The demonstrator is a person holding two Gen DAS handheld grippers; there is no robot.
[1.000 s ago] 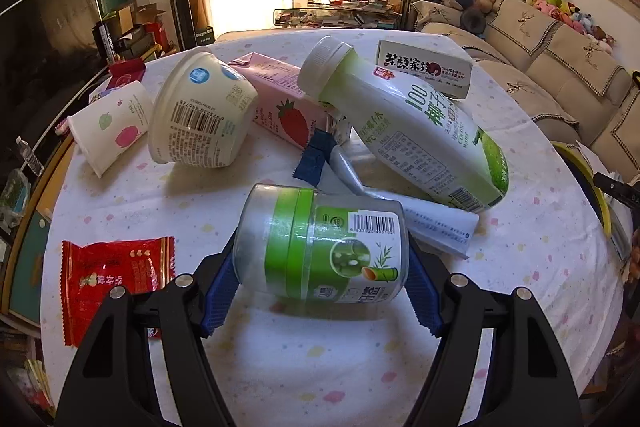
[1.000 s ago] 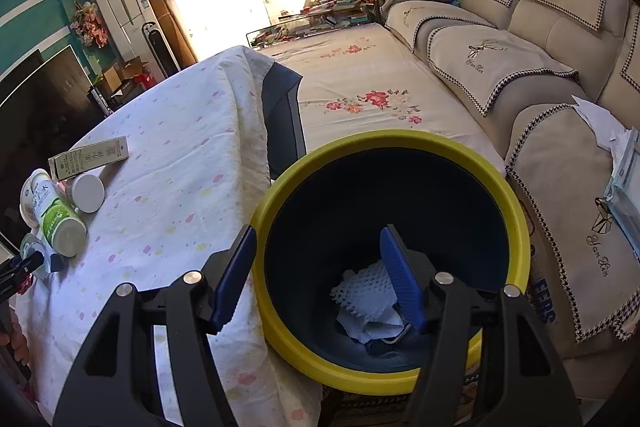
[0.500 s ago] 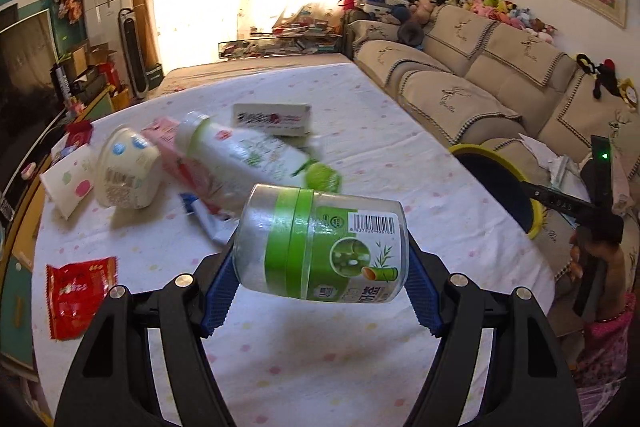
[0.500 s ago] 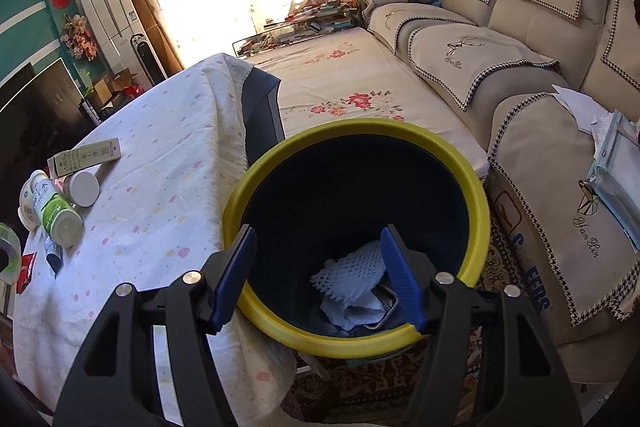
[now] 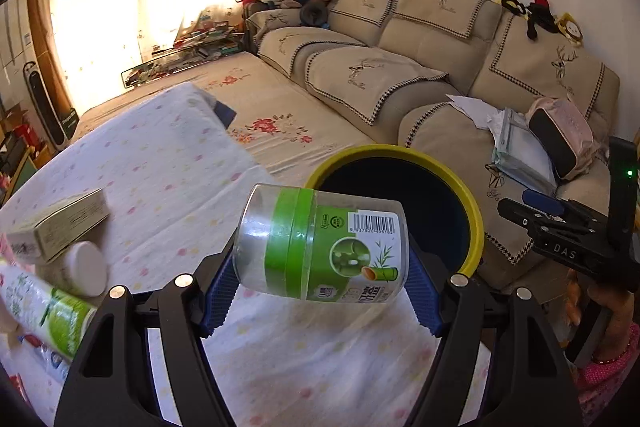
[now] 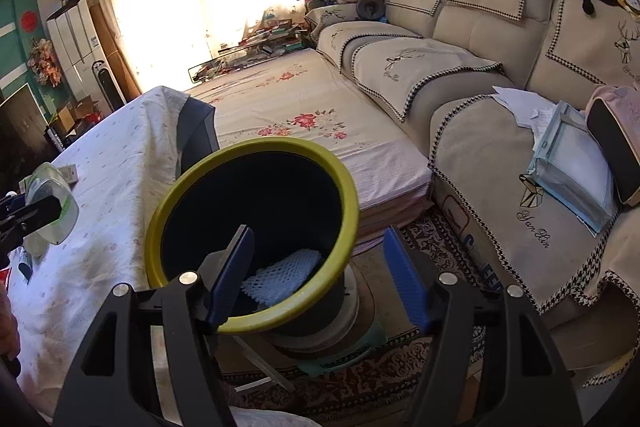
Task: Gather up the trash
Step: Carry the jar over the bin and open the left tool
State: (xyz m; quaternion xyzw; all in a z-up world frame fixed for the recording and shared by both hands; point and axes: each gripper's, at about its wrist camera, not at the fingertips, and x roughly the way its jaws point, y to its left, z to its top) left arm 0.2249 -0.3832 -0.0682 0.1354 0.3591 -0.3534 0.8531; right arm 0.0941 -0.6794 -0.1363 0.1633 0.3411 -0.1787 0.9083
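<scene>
The table (image 5: 168,163) has a white cloth w/ pink and yellow dots, and more trash sits at its left edge: a flat box (image 5: 56,223), a little tub w/ a white lid (image 5: 78,269) just under it, and a white-and-green bottle (image 5: 44,311) lying down, cut off by the pic edge. The bin (image 6: 256,239) is dark inside w/ a yellow rim and sits just beside the table, on a stack of things on the rug; you can't tell what the stack is. A white net thing (image 6: 280,277) lies at the bottom of the bin, partly hidden by the rim and a blue finger. Behind is a beige sofa (image 5: 420,39) w/ papers and a pink bag on it, and soft toys on top. The jar (image 5: 320,243) is clear plastic w/ a green band, a bar code and a bamboo pic; it lies on its side, tilted, up in the air over the table edge, w/ the bin right behind it. The left gripper (image 5: 316,287) pinches the jar, one blue pad at each end. From the right cam the jar is blurry at the far left and only partly seen. The right gripper (image 6: 320,279) is spread wide w/ nothing in it, its jaws have just been opening, and it hangs over the near rim of the bin. In the left cam it shows at the far right, w/ a bit of a hand and a pink sleeve.
</scene>
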